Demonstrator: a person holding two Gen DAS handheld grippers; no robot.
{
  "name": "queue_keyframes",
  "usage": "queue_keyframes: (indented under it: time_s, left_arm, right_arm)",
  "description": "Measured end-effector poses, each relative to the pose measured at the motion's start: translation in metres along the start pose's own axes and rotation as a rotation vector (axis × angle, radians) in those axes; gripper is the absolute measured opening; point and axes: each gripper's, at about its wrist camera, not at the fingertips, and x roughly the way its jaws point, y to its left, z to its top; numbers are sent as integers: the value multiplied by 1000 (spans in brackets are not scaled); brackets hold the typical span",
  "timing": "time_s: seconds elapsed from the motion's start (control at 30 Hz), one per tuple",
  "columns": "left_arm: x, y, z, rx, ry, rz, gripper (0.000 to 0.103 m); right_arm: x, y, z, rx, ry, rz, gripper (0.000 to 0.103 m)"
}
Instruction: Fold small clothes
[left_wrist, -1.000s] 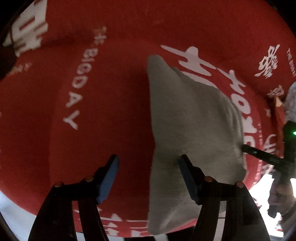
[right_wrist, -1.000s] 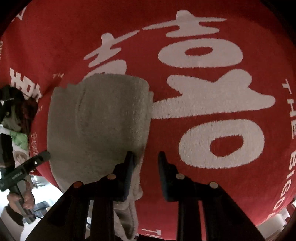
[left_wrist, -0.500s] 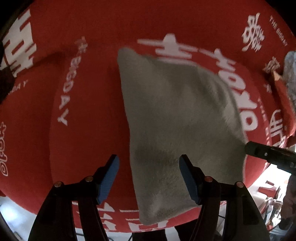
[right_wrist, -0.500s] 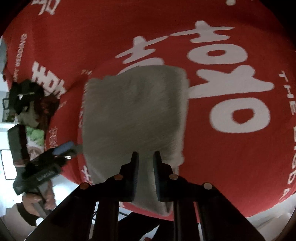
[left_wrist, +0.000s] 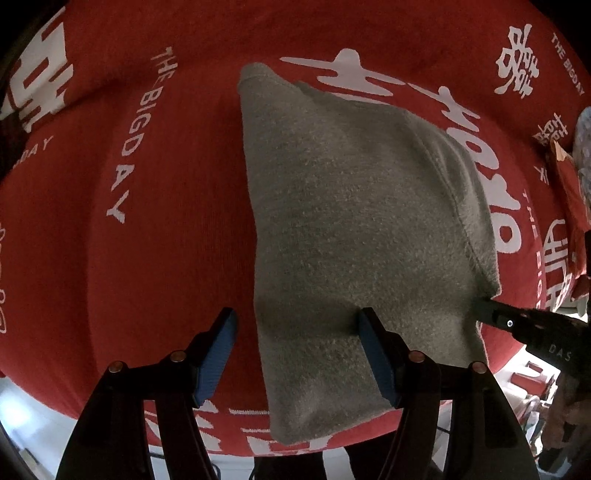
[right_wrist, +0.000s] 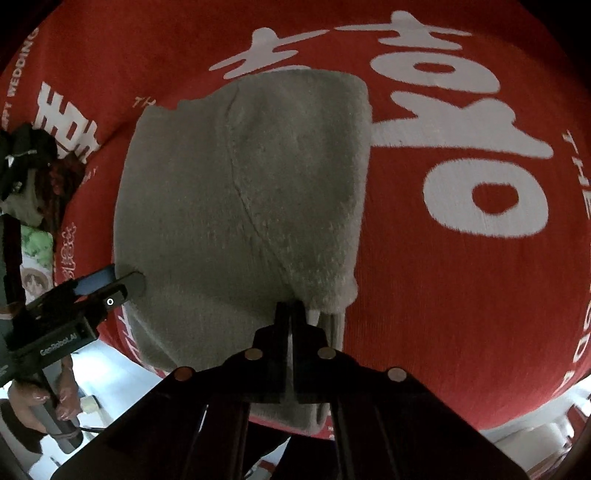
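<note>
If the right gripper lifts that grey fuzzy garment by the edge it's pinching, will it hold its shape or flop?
Probably flop: the grey garment lies soft and creased on the red cloth. The fuzzy pile likely grips well between the shut right gripper. It looks light.

**Gripper poses, both wrist views**

Left gripper (left_wrist: 297, 334): fingers spread wide, blue pads (left_wrist: 218, 356) facing each other, tips pointing down and forward; nothing between them is gripped. Right gripper (right_wrist: 290, 310): black fingers pressed together with only a thin slit between, pinching an edge of the grey fabric (right_wrist: 240, 192). Each gripper's tip appears at the side of the other's view.
</note>
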Motion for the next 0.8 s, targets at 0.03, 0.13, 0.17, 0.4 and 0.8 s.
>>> queue_keyframes:
  time_s: [0.03, 0.13, 0.17, 0.4, 0.8]
  left_arm:
    - [0, 0, 0, 1, 0, 1, 68]
    - [0, 0, -2, 2, 5, 3, 68]
    - [0, -1, -3, 2, 6, 5, 68]
    - [-1, -2, -6, 12, 14, 8, 68]
    - [-17, -4, -10, 28, 17, 58, 70]
  right_arm:
    - [0, -1, 0, 13, 3, 4, 0]
    - [-1, -3, -5, 40, 10, 5, 0]
    - [-1, -3, -6, 43, 16, -4, 0]
    - [-8, -13, -17, 93, 23, 7, 1]
    - [-23, -3, -14, 123, 4, 10, 4]
